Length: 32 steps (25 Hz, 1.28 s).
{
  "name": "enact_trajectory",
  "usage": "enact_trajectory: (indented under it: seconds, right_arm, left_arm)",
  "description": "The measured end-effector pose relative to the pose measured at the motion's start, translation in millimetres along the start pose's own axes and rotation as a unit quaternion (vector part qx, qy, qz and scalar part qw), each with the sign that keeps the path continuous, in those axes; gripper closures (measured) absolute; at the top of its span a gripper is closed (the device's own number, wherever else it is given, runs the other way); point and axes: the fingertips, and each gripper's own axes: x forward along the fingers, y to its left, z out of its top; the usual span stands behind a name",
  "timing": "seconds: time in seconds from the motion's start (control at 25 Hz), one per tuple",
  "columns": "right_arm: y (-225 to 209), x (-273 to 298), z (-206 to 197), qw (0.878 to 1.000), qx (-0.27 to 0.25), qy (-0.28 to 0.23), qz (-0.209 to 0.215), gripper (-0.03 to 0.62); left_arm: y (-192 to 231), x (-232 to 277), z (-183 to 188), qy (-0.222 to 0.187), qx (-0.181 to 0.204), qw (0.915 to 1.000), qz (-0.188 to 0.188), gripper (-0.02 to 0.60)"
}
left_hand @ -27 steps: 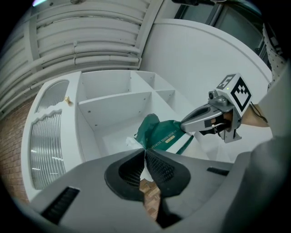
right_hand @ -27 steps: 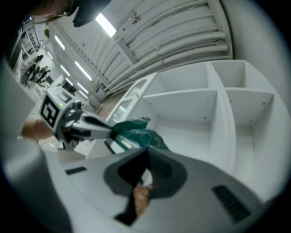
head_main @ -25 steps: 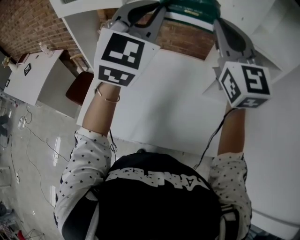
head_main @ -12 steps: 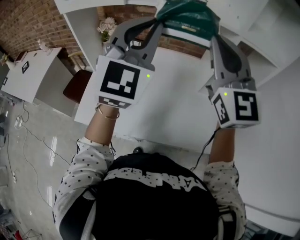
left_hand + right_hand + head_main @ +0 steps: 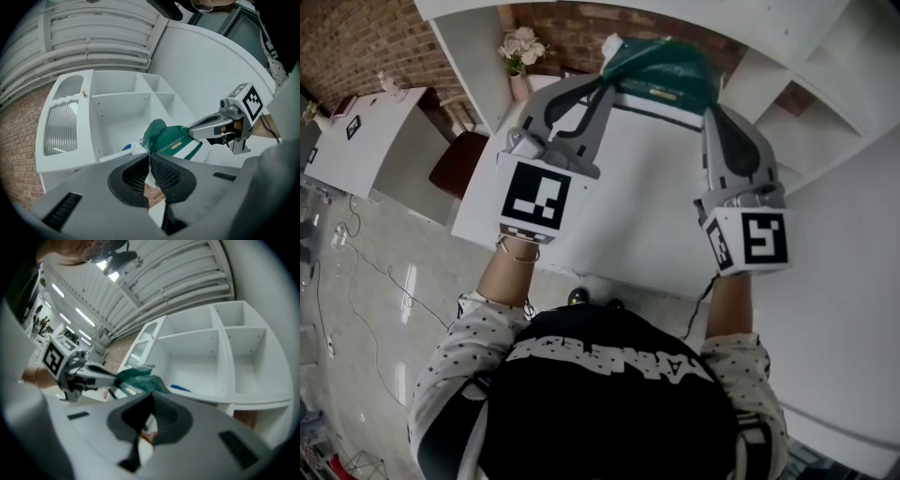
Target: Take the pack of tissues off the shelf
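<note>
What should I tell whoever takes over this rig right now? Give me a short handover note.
Left claw: shut on one end of the green pack of tissues.
Right claw: shut on the other end.
Pack: held in the air between both claws, in front of the white shelf unit and above the white table.
Done: pack gripped and apparently out of its compartment.
Left: carry it clear of the shelf, then probably set it down on the table.
</note>
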Motion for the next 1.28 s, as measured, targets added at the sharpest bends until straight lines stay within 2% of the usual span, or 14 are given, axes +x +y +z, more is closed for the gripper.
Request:
enact_trajectory:
  seconds: [0.28, 0.56, 0.8, 1.12, 1.28]
  right_arm:
    - [20.9, -11.0, -32.7, 0.999, 0.046, 0.017, 0.011, 0.563]
    - [52.5, -35.5, -82.8, 0.995, 0.085, 0.043, 0.018, 0.563]
    - [60.2, -37.0, -97.7, 0.991, 0.117, 0.064, 0.023, 0.562]
    - [63.3, -47.9, -111.4, 0.988, 0.132, 0.085, 0.008, 0.563]
    - [60.7, -49.8, -109.0, 0.988, 0.131, 0.084, 0.001, 0.563]
  left_arm:
    - [-16.4, -18.4, -35.8, 0.030, -0.032, 0.9990, -0.005, 0.538]
    - [-47.9, -50.3, -83.0, 0.060, -0.062, 0.9963, -0.004, 0.538]
    - [-52.7, -56.6, -94.9, 0.071, -0.077, 0.9944, -0.011, 0.538]
    - [-62.1, -58.1, -98.4, 0.075, -0.081, 0.9935, -0.025, 0.538]
    - [-64.1, -57.7, -97.9, 0.077, -0.096, 0.9920, -0.028, 0.539]
